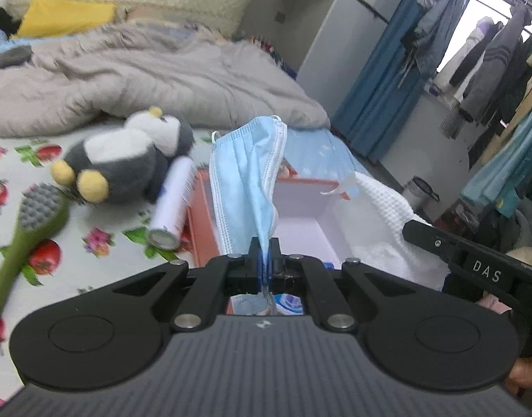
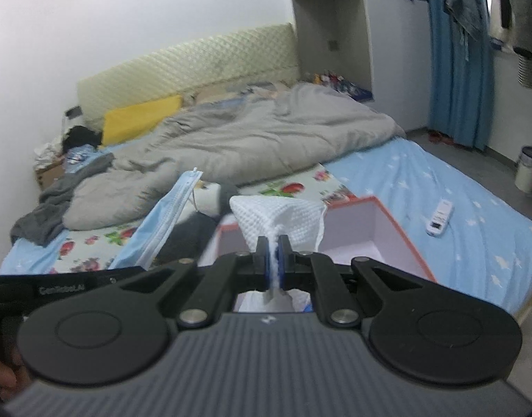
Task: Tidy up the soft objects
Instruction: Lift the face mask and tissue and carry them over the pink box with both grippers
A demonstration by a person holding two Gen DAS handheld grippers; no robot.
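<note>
left gripper point(image 1: 264, 255) clamps mask point(image 1: 245, 180) — right gripper point(image 2: 273, 255) apparently pinches cloth point(image 2: 279, 217)

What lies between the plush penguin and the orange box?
In the left wrist view, a white cylindrical tube lies between the plush penguin and the orange box.

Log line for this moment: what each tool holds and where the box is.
left tool: shut on blue face mask | right tool: shut on white waffle cloth | open pink box: on bed, below both

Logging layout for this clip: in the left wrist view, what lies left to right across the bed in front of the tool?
Green brush → penguin plush → white tube → blue face mask, held in the left tool → white waffle cloth.
</note>
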